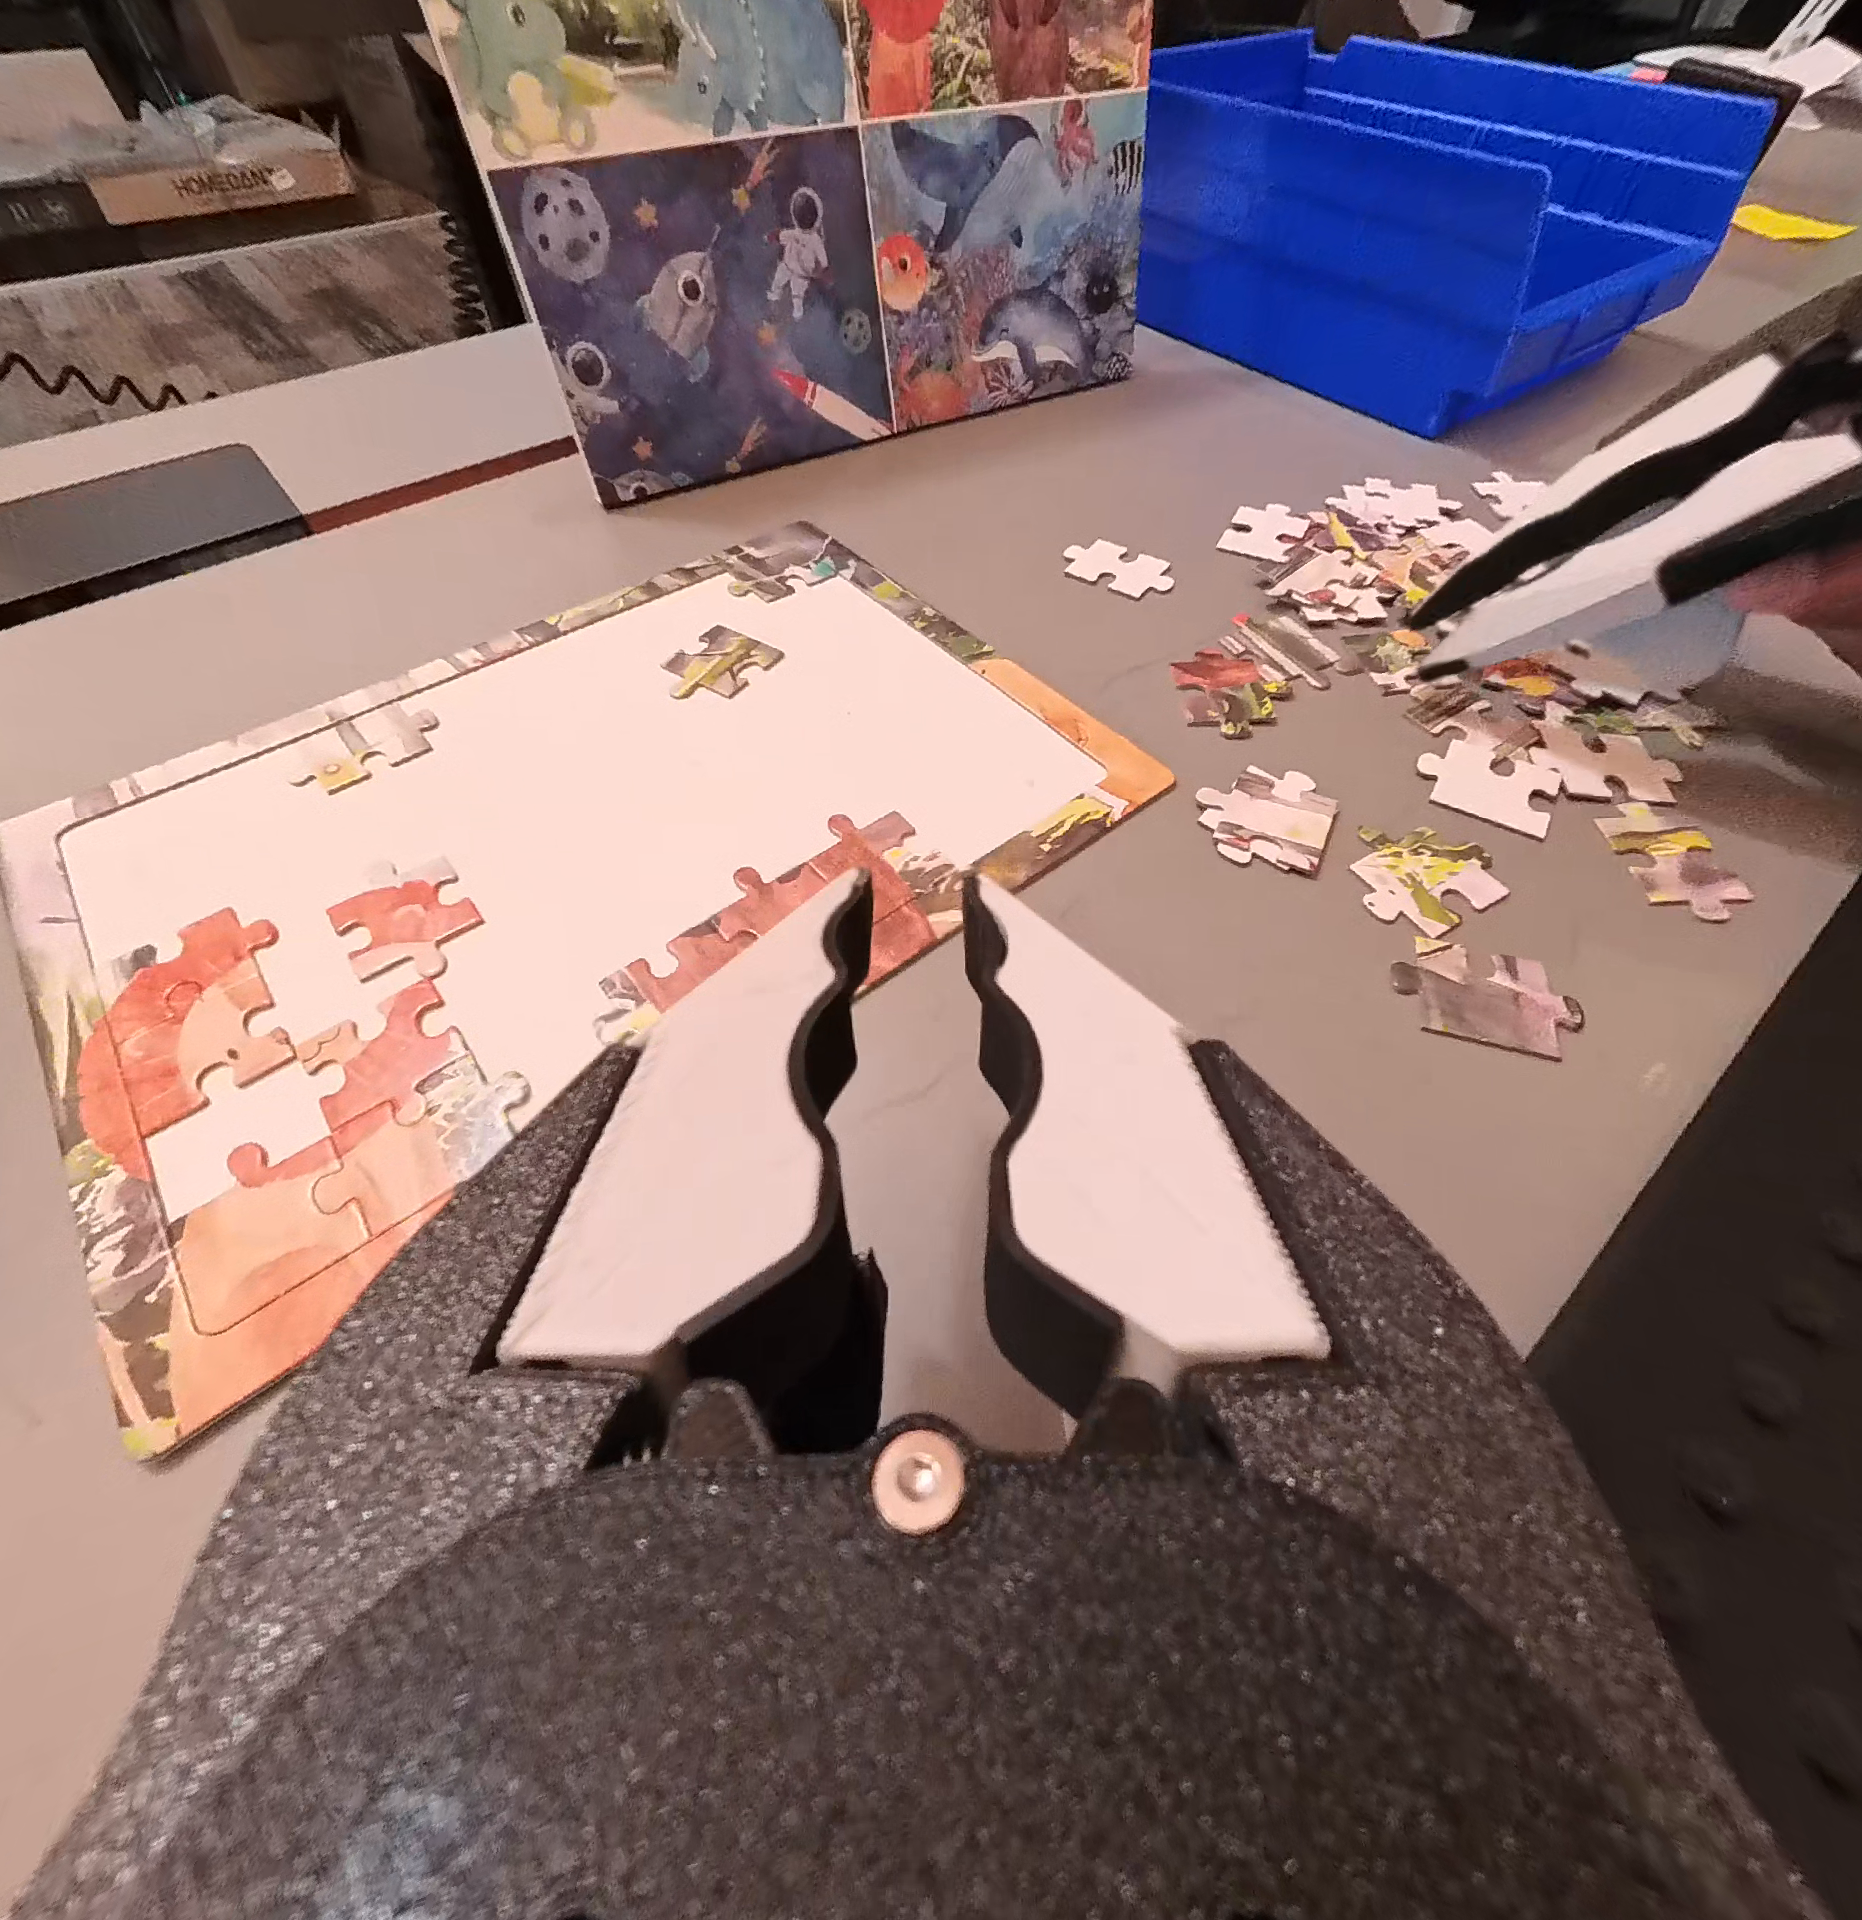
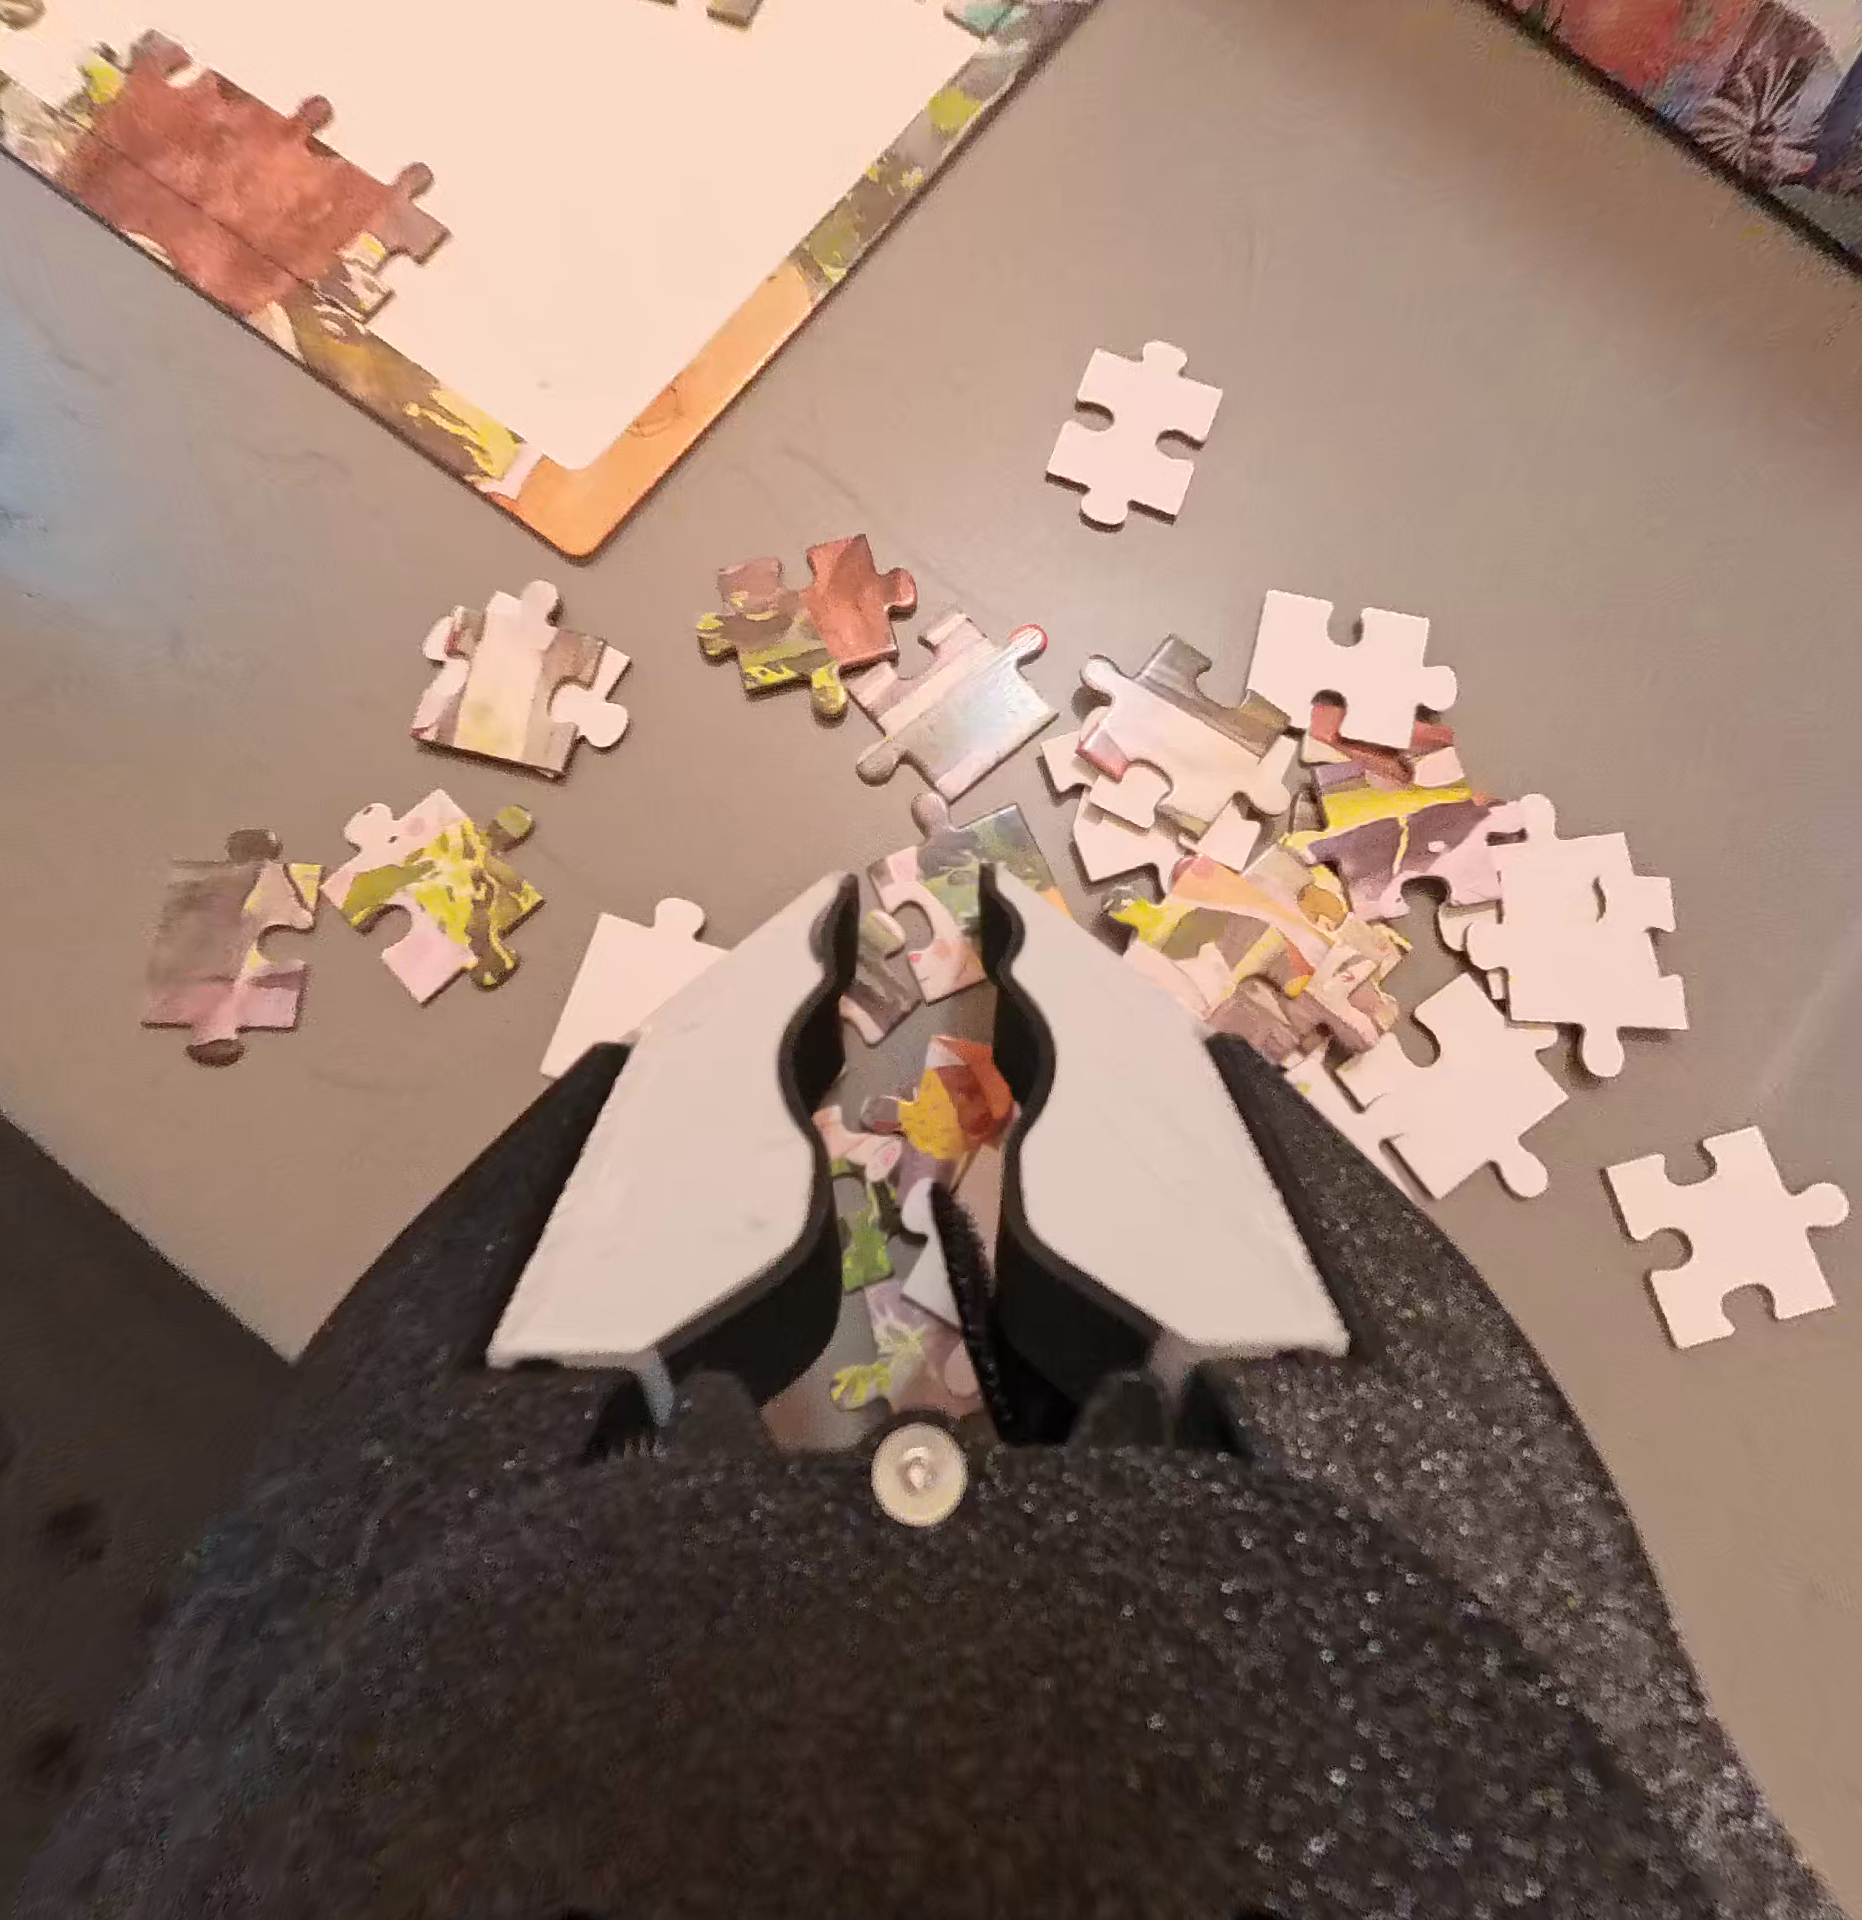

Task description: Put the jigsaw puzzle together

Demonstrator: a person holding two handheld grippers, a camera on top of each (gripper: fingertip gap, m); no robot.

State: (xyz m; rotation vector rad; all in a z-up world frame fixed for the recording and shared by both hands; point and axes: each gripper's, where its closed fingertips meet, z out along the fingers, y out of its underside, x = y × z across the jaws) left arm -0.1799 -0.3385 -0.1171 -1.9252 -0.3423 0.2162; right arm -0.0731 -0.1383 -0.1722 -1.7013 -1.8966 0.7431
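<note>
You are working early in the job: the puzzle tray point(image 1: 594, 790) is lying mid-surface, still mostly bare white, with an orange cluster point(image 1: 283, 1049) filling its near-left corner and a brown run point(image 1: 802, 894) along its near edge. Most loose pieces point(image 2: 1270, 883) are waiting in a heap toward the surface's right edge, several face down. Your right hand-held gripper point(image 2: 916, 894) is hovering parted and empty over that heap; your left hand-held gripper point(image 1: 916, 894) is hanging parted and empty above the tray's near edge.

Warm, even indoor light with soft, faint shadows on the grey tabletop point(image 1: 1010, 520). Both wide-angle views bend strongly toward the edges. The right claw point(image 1: 1431, 649) is motion-blurred in the left wrist view.
</note>
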